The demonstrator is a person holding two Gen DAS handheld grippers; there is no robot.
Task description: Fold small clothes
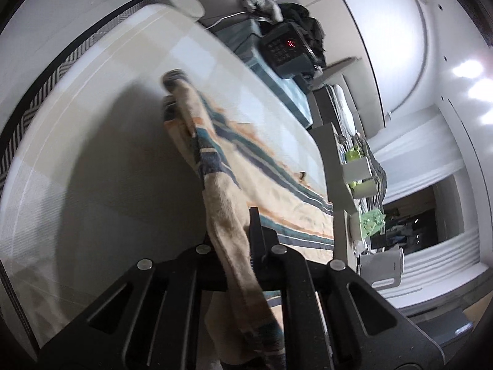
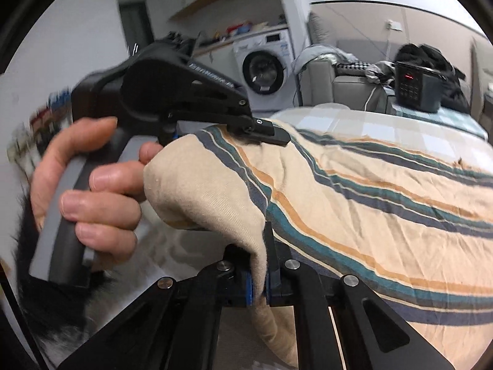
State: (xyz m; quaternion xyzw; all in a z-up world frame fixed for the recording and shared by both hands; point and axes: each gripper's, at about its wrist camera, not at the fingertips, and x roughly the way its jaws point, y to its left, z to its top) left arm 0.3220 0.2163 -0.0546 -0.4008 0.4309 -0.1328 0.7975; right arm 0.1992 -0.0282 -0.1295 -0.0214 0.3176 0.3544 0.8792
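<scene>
A beige garment with teal, navy and orange stripes [image 2: 369, 203] lies spread on the pale checked table [image 2: 385, 129]. My right gripper [image 2: 260, 246] is shut on its beige edge near the camera. My left gripper [image 2: 271, 132] shows in the right wrist view, held by a hand, pinching the same edge farther along and lifting it. In the left wrist view the left gripper [image 1: 243, 225] is shut on a bunched fold of the garment [image 1: 277, 185], which trails across the table [image 1: 92, 154]. A blurred dark tip [image 1: 174, 77] shows at the fold's far end.
A dark box with a keypad and red display [image 2: 413, 88] stands at the table's far end, also seen in the left wrist view [image 1: 285, 49]. A sofa with piled clothes [image 2: 339, 61] and a washing machine [image 2: 265, 67] lie beyond.
</scene>
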